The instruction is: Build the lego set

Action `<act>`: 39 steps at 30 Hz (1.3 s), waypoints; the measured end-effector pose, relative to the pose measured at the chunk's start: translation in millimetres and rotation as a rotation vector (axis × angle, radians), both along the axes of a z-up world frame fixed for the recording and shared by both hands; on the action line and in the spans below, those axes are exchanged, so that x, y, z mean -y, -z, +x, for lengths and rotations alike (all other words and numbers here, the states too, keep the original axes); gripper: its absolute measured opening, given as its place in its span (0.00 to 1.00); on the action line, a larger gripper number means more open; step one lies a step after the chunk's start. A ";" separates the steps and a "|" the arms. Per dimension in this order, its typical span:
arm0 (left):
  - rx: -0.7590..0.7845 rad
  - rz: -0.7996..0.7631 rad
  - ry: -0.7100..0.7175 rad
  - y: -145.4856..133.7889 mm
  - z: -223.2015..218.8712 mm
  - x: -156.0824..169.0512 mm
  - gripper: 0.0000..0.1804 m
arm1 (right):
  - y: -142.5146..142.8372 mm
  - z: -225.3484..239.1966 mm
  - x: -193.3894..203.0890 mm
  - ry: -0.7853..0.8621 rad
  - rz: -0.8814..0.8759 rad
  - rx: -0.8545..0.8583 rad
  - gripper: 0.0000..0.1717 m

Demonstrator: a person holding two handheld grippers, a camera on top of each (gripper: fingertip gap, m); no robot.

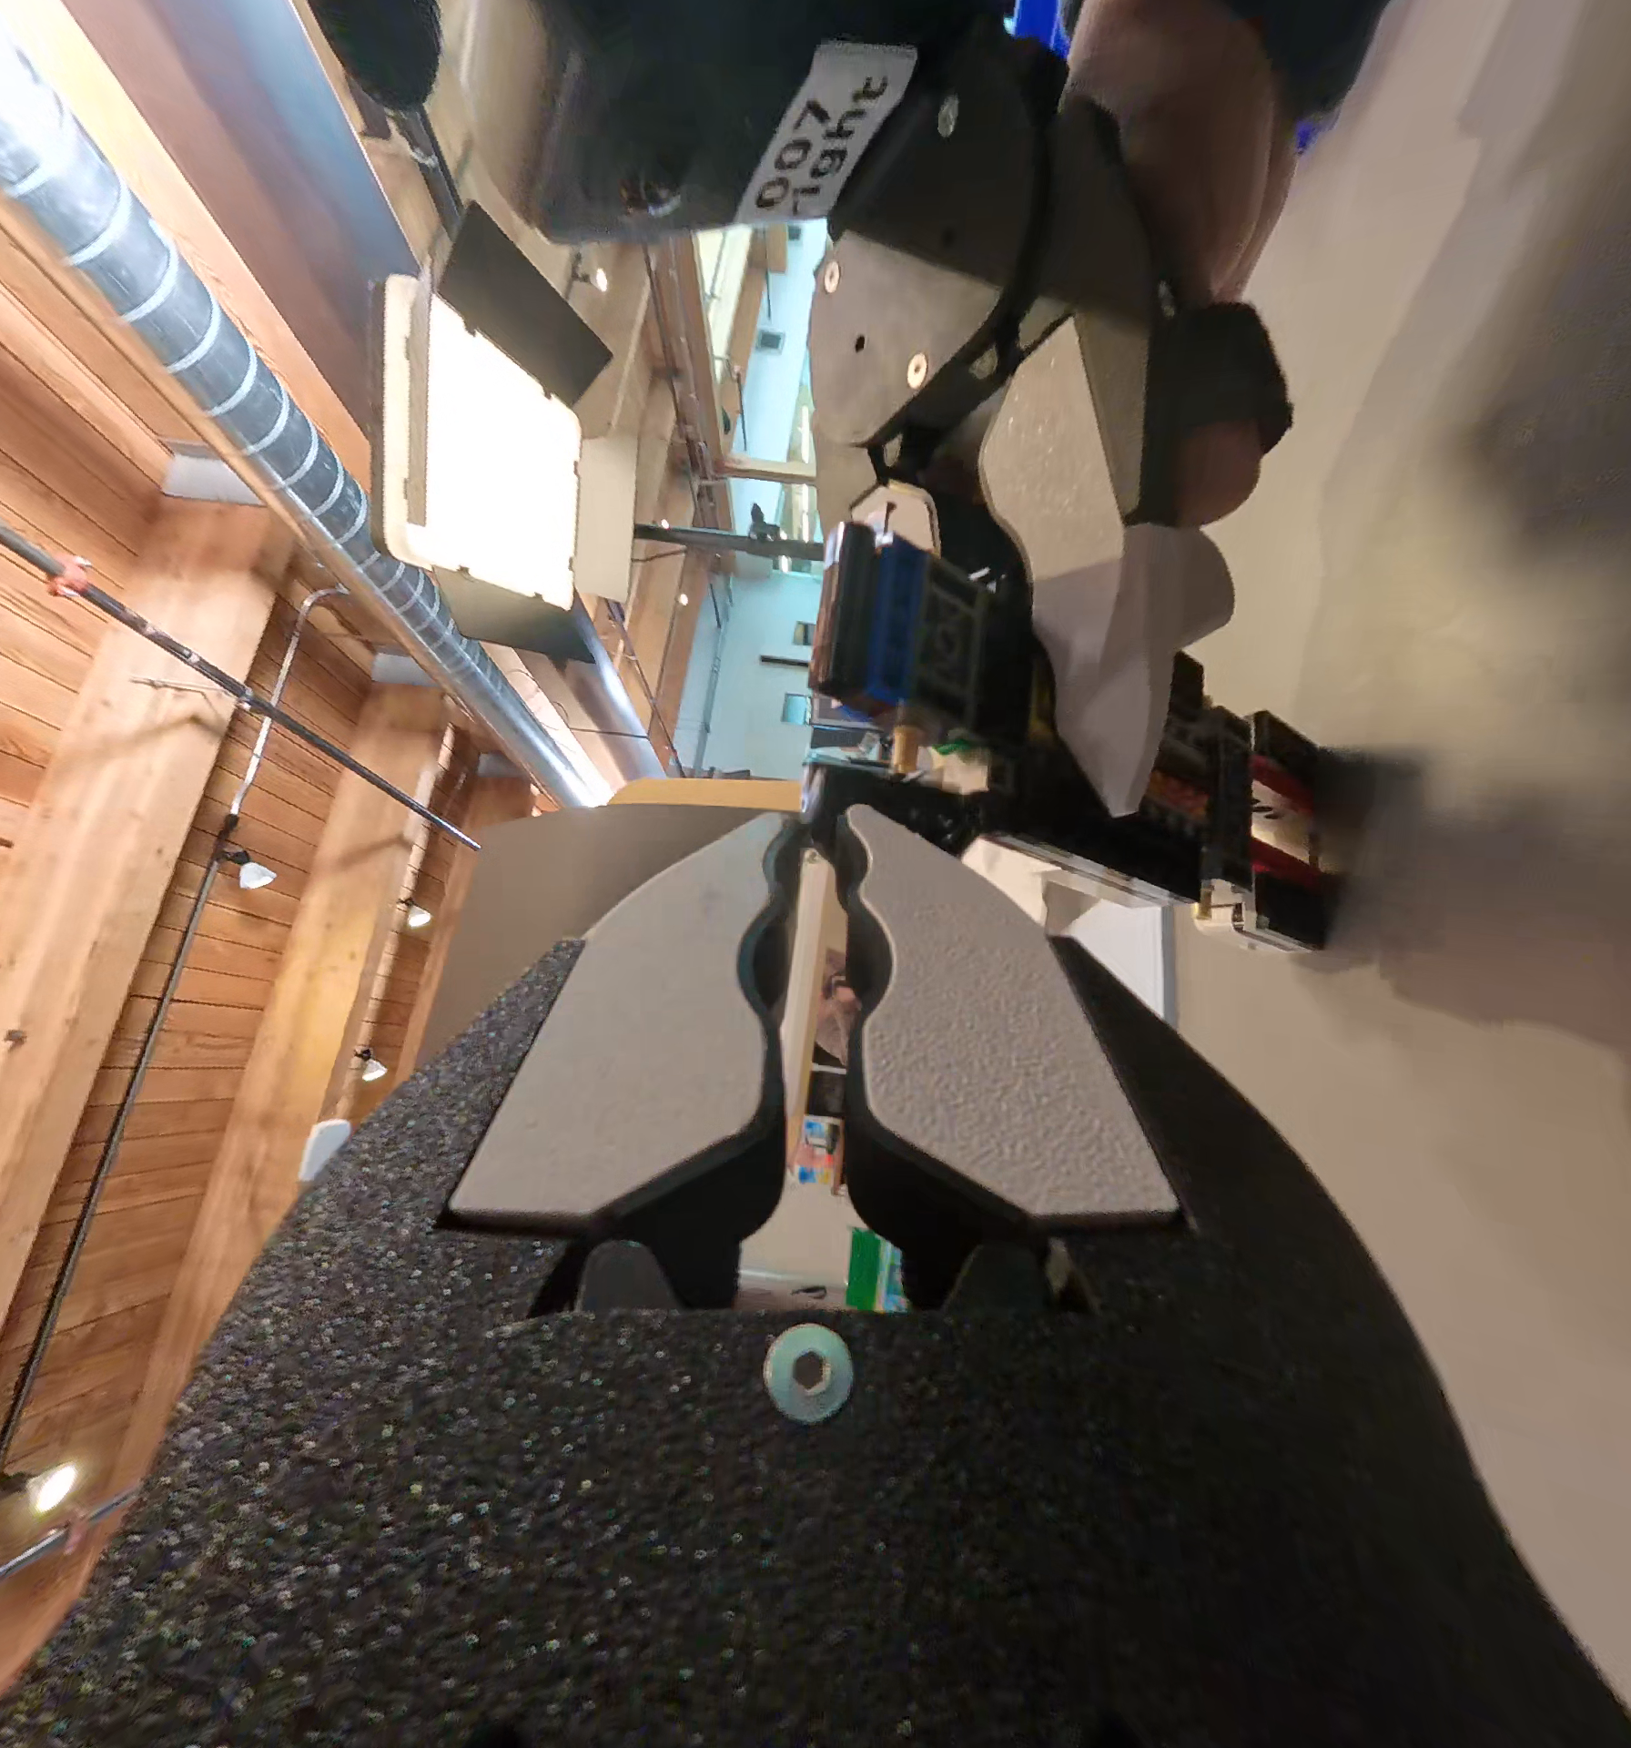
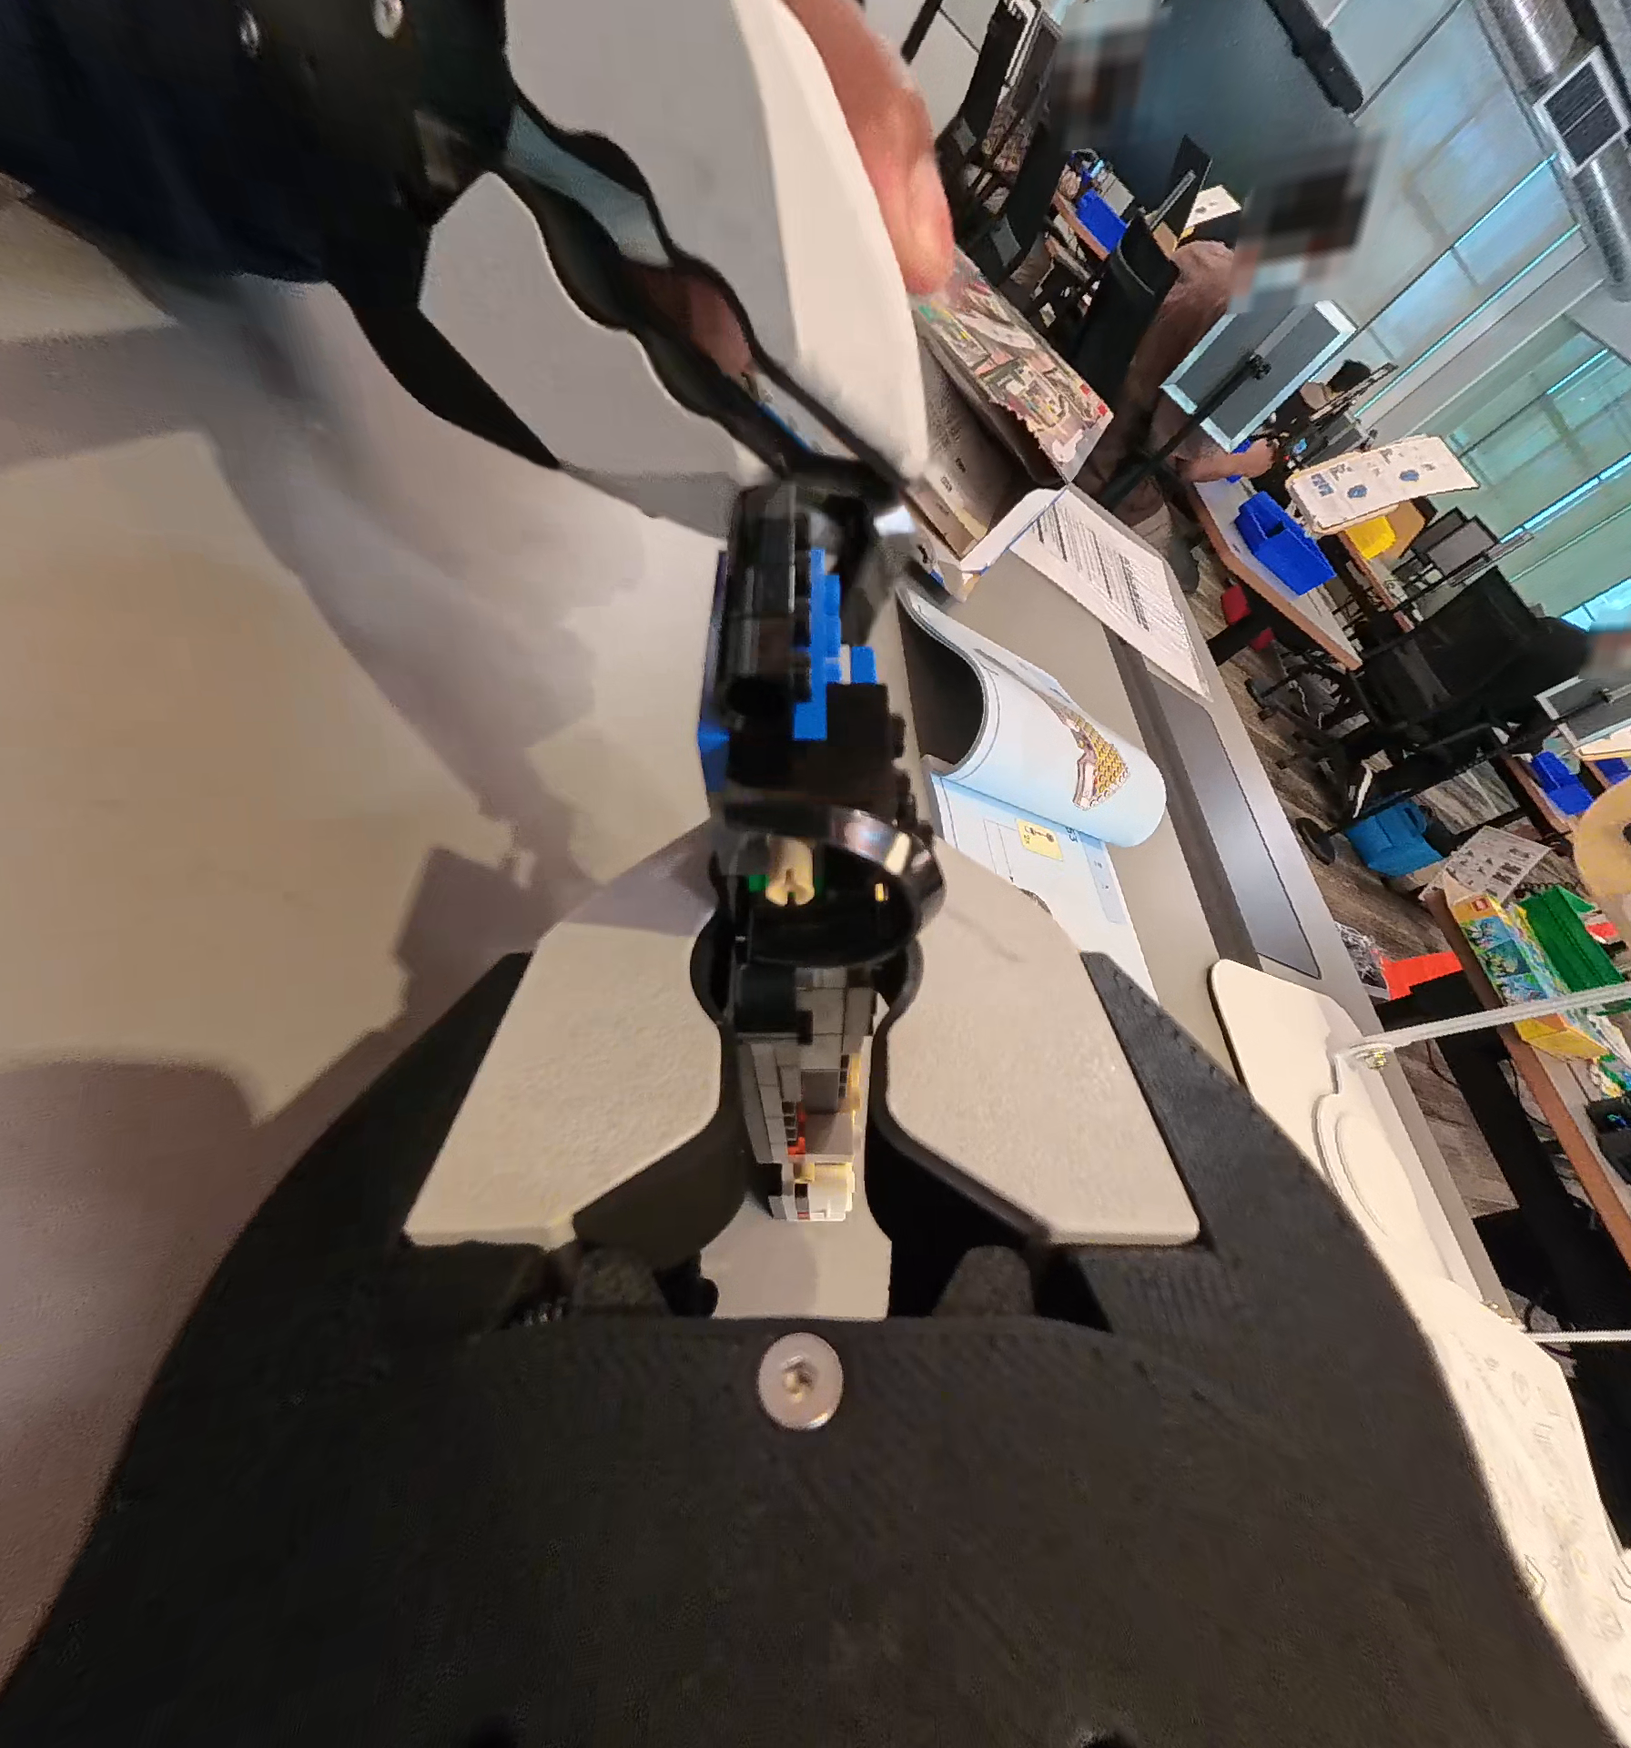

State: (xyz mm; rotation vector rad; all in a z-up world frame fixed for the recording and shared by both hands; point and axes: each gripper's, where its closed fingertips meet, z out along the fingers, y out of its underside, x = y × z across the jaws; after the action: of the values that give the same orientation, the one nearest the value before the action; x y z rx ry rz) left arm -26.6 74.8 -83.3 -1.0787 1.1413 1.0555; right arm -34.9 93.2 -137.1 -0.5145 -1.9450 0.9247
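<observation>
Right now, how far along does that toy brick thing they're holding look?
Mostly built, it seems: the long black, blue and grey toy-brick model is already many bricks joined. In hand: the right gripper is clamped on its grey end, while the left gripper pinches a thin part at its far end. The curled open instruction booklet suggests steps remain; how many, I cannot tell.

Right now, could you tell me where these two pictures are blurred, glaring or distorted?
Left wrist view: lamp panel blown out white; brick model smeared toward the right edge; duct bowed by the wide lens. Right wrist view: model and left gripper motion-blurred; soft shadows on the table; mosaic patches at the top right.
</observation>
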 end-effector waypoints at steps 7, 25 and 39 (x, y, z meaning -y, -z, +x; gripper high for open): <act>-0.053 0.060 0.022 -4.2 11.2 0.8 0.03 | 0.9 0.4 4.7 -0.011 0.010 -0.009 0.14; 0.215 -0.158 0.285 -1.1 26.0 7.1 0.07 | -1.0 4.6 12.0 -0.057 -0.010 -0.027 0.14; 0.583 -0.362 0.480 1.7 32.7 12.0 0.12 | -2.0 5.8 14.4 -0.073 -0.022 -0.048 0.14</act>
State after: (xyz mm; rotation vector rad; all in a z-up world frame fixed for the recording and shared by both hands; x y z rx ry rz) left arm 6.1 62.8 -85.0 -1.2031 1.0458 0.1345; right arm -29.1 78.7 -135.1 -0.4318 -1.9229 0.9968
